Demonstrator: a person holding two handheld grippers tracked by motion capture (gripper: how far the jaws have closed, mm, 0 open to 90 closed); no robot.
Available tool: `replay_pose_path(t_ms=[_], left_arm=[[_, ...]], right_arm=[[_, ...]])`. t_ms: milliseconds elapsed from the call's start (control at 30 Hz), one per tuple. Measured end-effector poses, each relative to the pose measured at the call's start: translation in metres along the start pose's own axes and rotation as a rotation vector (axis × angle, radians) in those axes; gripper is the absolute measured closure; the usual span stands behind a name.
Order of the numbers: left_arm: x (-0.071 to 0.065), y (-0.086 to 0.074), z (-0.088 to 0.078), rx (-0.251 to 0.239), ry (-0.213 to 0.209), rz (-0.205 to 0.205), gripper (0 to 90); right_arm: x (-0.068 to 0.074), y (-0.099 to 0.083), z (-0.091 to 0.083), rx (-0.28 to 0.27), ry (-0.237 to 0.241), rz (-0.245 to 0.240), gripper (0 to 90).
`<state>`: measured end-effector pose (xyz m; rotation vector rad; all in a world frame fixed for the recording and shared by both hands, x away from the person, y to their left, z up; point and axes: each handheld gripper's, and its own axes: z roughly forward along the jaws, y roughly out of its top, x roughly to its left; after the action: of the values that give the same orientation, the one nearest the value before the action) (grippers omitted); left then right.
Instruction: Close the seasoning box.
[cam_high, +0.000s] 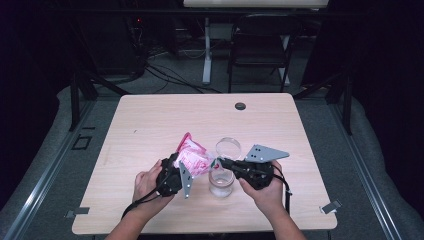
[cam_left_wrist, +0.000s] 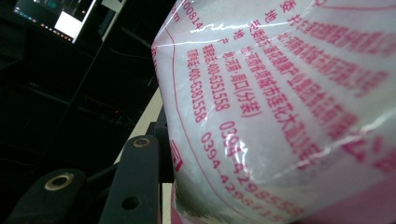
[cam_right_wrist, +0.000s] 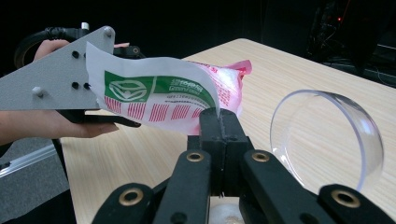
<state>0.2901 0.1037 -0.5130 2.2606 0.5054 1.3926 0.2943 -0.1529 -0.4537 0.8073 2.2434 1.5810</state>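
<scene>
Pale wooden table bears a clear jar; dark room behind.

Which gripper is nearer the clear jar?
Right. The right gripper, pinching the bag's corner, sits just above the jar. The left gripper holds the bag's other side, farther off to the left.

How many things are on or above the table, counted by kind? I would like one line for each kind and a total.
Pink and white plastic bag: 1
Clear glass jar: 1
Clear round lid: 1
Hand-held grippers: 2, left gripper, right gripper
Dark round table grommet: 1
Total: 6
</scene>
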Motion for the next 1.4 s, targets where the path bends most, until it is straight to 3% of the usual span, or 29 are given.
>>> replay_pose_path(t_ms=[267,300,633,1400], left_arm=[[-0.0021,0.0026,0.0009,-0.014,0.017,0.026,62.7],[-0.0012,0.0027,0.0,-0.004,0.018,0.05,62.7],[-0.0022,0.0016,-0.0021,0.001,0.031,0.078,62.8],[-0.0014,0.0099,-0.0083,0.016,0.091,0.271,62.9]], right_arm=[[-0.0023,-0.0033,-0.0019,0.001,-0.005,0.011,90.0],[-0.0025,-0.0035,-0.0018,0.003,-0.005,0.009,90.0],[-0.0006,-0.005,0.0002,0.012,-0.008,0.002,90.0],[-0.0007,-0.0087,0.0002,0.019,-0.013,0.002,90.0]])
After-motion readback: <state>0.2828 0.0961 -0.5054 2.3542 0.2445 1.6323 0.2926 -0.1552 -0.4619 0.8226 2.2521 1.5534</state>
